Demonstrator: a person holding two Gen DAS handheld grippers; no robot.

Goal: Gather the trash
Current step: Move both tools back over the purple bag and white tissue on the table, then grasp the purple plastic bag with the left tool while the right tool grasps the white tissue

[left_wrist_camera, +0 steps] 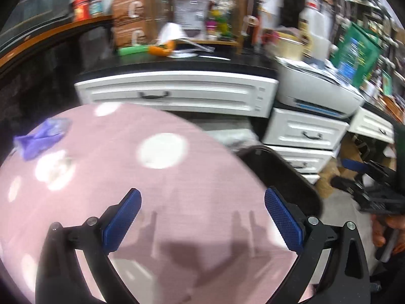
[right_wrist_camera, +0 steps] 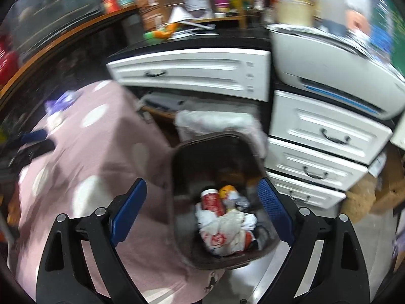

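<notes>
Trash: a heap of crumpled white wrappers (right_wrist_camera: pixel 225 230), a red can (right_wrist_camera: pixel 212 202) and an orange-yellow piece (right_wrist_camera: pixel 227 191) fills the bottom of the dark bin, at 6 o'clock in the right wrist view; a loose purple scrap (left_wrist_camera: pixel 40 138) lies on the table at 9 o'clock in the left wrist view, well apart from both grippers.
Table: a pink cloth with white dots (left_wrist_camera: pixel 152 202) covers it, filling the lower left of both views.
Drawer units: white fronts with black handles (left_wrist_camera: pixel 177 93) run across 12 o'clock under a black counter; a second stack (right_wrist_camera: pixel 326 136) stands at 3 o'clock in the right wrist view.
Printer: a white machine with a blue stripe (left_wrist_camera: pixel 319 93) sits on the second stack, at 2 o'clock.
Bin: a dark, open container (right_wrist_camera: pixel 182 202) stands on the floor just beside the table edge.
Left gripper: over the pink cloth (left_wrist_camera: pixel 202 217), blue pads (left_wrist_camera: pixel 121 220) spread wide, nothing between them.
Right gripper: over the bin's mouth (right_wrist_camera: pixel 202 212), blue pads (right_wrist_camera: pixel 129 210) spread wide, gripping nothing; the trash shows below, between them.
Hand: at 4 o'clock in the left wrist view, a person's hand (left_wrist_camera: pixel 382 230) holds the right gripper's black body.
Focus: both views are smeared by motion blur; shelf clutter at 12 o'clock cannot be told apart.
</notes>
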